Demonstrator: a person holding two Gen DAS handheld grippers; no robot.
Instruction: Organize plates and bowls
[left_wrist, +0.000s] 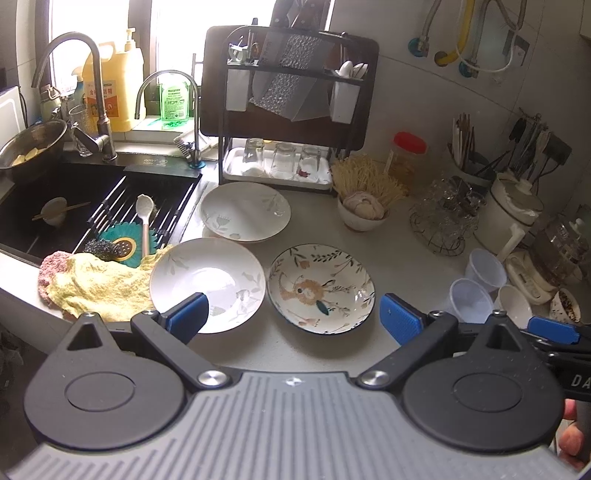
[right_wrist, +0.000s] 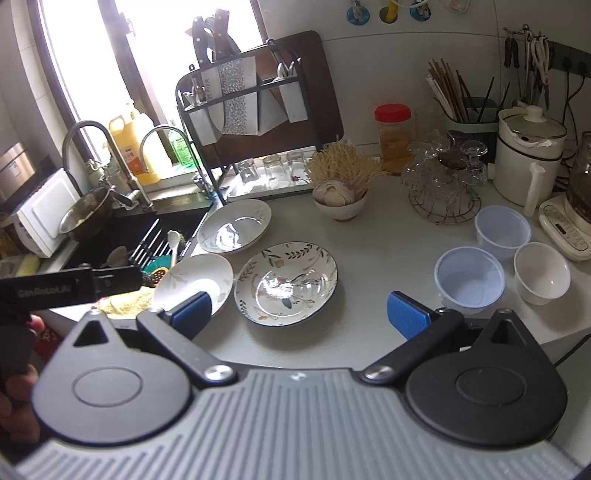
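Three plates lie on the grey counter. A flower-patterned plate with a dark rim (left_wrist: 320, 283) (right_wrist: 286, 282) is nearest. A white leaf-print plate (left_wrist: 207, 282) (right_wrist: 194, 282) lies to its left. Another white plate (left_wrist: 244, 211) (right_wrist: 234, 225) lies behind them. Two clear plastic bowls (right_wrist: 469, 282) (right_wrist: 502, 228) and a small white bowl (right_wrist: 542, 273) stand at the right. My left gripper (left_wrist: 293, 319) is open and empty above the counter's front, with the two near plates ahead of its blue pads. My right gripper (right_wrist: 299, 314) is open and empty beside it, to its right.
A dark sink (left_wrist: 55, 206) with a roll-up rack, spoon and sponge is at left, a yellow cloth (left_wrist: 96, 288) on its edge. A black dish rack (left_wrist: 288, 110) with glasses stands behind. A bowl of garlic (right_wrist: 341, 201), a glass stand (right_wrist: 443, 184), a kettle and a jar sit at right.
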